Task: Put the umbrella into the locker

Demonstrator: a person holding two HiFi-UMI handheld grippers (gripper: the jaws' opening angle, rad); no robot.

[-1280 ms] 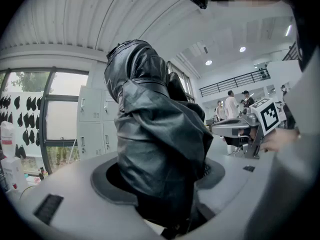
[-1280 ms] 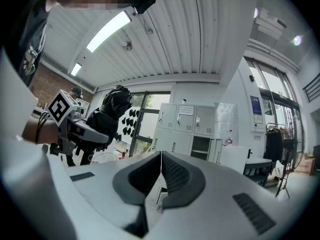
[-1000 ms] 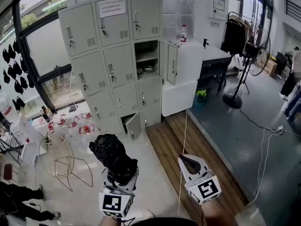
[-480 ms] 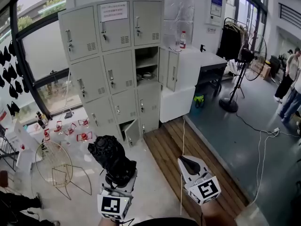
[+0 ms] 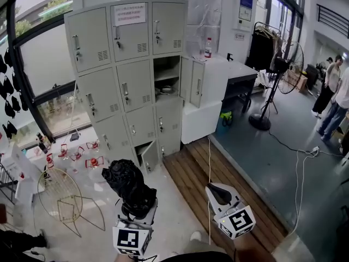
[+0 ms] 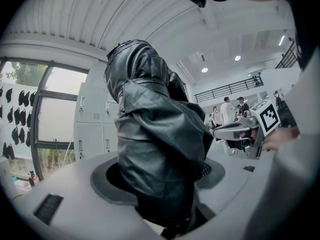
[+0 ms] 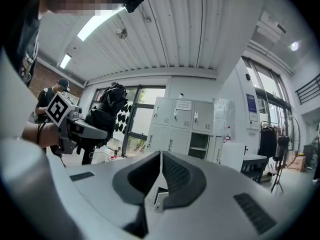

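A folded black umbrella (image 5: 129, 185) stands upright between the jaws of my left gripper (image 5: 136, 207), which is shut on it low in the head view. In the left gripper view the umbrella (image 6: 155, 144) fills the middle and hides most of what lies ahead. My right gripper (image 5: 216, 190) is shut and holds nothing; its jaws meet in the right gripper view (image 7: 160, 156). The grey locker bank (image 5: 125, 75) stands ahead, with one compartment open (image 5: 167, 76) in the right column and its door (image 5: 197, 84) swung out. The lockers also show in the right gripper view (image 7: 185, 129).
A small bottom door (image 5: 147, 156) hangs ajar. A white cabinet (image 5: 212, 91) with a bottle (image 5: 208, 47) adjoins the lockers. Wooden decking (image 5: 218, 184), a white cable (image 5: 209, 162), a wire chair (image 5: 65, 198), red items (image 5: 82, 154), a fan stand (image 5: 267, 105) and people (image 5: 332, 91) surround me.
The lockers have shifted slightly nearer and lower in the head view as I move toward them. Both grippers keep their places in the view, and the umbrella stays held.
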